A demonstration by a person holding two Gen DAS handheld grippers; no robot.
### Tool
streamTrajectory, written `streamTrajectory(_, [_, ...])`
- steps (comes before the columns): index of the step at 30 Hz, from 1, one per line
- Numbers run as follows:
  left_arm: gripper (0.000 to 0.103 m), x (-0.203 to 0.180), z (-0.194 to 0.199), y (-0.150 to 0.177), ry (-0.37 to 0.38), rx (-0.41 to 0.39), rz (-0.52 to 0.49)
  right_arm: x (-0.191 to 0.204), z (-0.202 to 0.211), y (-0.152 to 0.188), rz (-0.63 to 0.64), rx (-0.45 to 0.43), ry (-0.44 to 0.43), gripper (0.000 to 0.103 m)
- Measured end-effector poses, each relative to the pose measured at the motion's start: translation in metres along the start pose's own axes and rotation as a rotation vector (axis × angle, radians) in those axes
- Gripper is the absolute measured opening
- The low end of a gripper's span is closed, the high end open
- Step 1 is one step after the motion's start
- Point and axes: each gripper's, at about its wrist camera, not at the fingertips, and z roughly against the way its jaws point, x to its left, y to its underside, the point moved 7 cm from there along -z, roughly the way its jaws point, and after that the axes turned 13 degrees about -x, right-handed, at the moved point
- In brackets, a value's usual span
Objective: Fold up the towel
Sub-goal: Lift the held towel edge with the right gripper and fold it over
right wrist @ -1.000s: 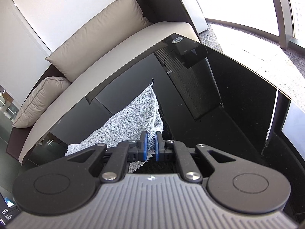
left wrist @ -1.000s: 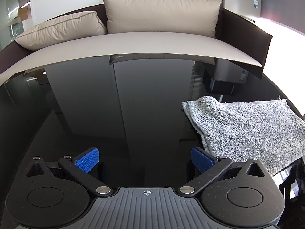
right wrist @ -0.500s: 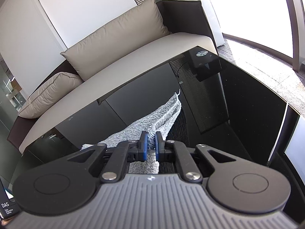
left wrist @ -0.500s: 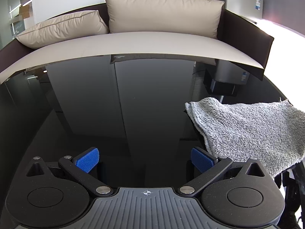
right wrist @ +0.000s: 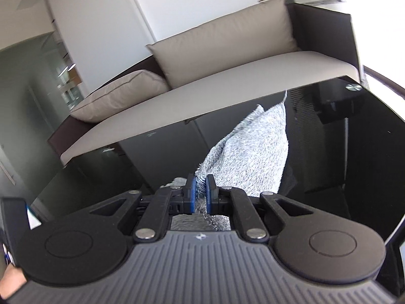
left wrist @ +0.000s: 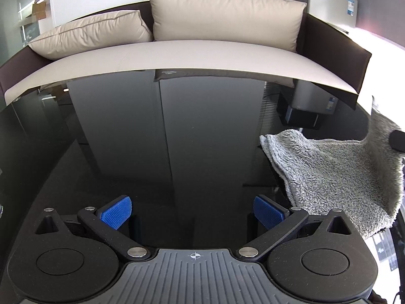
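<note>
A fluffy grey towel [left wrist: 326, 172] lies at the right of the glossy black table [left wrist: 177, 131], its right side lifted off the surface. My left gripper [left wrist: 192, 212] is open and empty, low over the table to the left of the towel. My right gripper [right wrist: 199, 193] is shut on the towel's [right wrist: 255, 152] near edge and holds it up, so the cloth stands tilted above the table [right wrist: 341, 152]. The towel's far corner points up toward the sofa.
A beige sofa [left wrist: 192, 55] with two cushions runs along the table's far edge. A small dark box [left wrist: 298, 116] sits near the far right of the table. A bright window lies to the right.
My right gripper has lifted the towel's edge and swung left, so the cloth now stands up off the table. The left gripper has stayed open and nearly still.
</note>
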Motion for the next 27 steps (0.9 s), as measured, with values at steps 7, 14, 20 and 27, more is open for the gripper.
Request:
streamTrajectory(7, [0.102, 0.014, -0.004, -0.003, -0.034, 0.014, 0.055, 0.029, -0.004, 0.026, 0.120, 0.115, -0.126, 0.008])
streamTrajectory(14, [0.102, 0.010, -0.005, -0.004, -0.021, 0.015, 0.048, 0.025, -0.001, 0.022, 0.084, 0.087, -0.114, 0.008])
streamTrajectory(20, [0.102, 0.008, -0.005, -0.002, -0.022, 0.020, 0.036, 0.025, 0.006, 0.002, 0.069, -0.006, -0.103, 0.008])
streamTrajectory(27, [0.102, 0.009, -0.004, 0.003, -0.025, 0.024, 0.032, 0.041, 0.014, -0.003, 0.122, -0.002, -0.181, 0.008])
